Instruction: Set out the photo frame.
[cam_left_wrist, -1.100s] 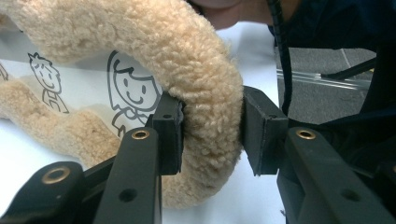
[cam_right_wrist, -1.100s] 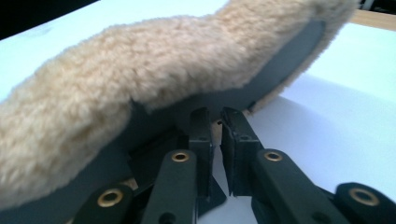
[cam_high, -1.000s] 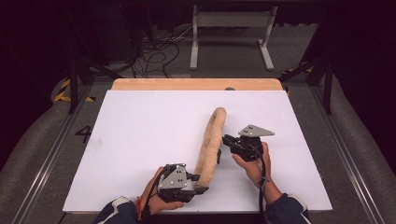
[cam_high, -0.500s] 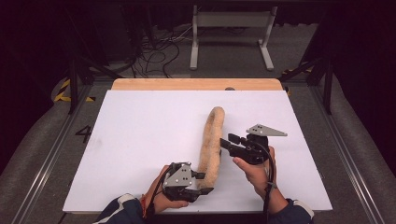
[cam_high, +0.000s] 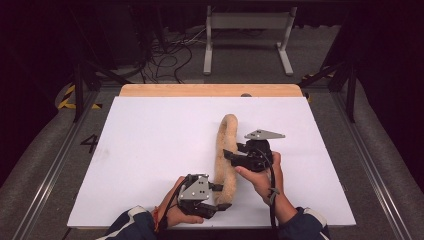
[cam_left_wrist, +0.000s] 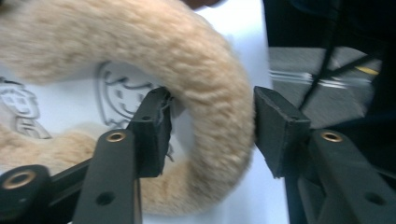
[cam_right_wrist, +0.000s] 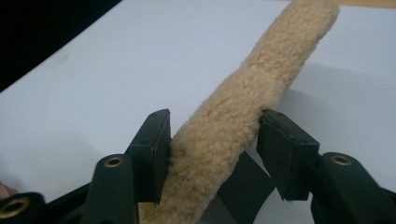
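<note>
A long tan fleece strip (cam_high: 227, 132) lies lengthwise on the white table (cam_high: 150, 140), bowed to the left at its middle. At its near end my left gripper (cam_high: 221, 196) straddles the curled fleece (cam_left_wrist: 187, 60). Its jaws have just been opening, and the left gripper (cam_left_wrist: 210, 126) shows a gap at one pad. Around the strip's middle sits my right gripper (cam_high: 231, 159), also just opening. In its own view the right gripper (cam_right_wrist: 212, 140) is open, and the fleece (cam_right_wrist: 280, 56) between the pads only brushes them.
A wooden strip (cam_high: 210, 90) runs along the table's far edge. Beyond it, cables (cam_high: 165, 55) and a metal stand (cam_high: 247, 35) are on the floor. Rails flank both sides of the table. Wide bare tabletop lies to the left and far right.
Both grippers' jaws have spread wider around the fleece. The right gripper has risen slightly. The strip, nearly straight before, now bows to the left at its middle.
</note>
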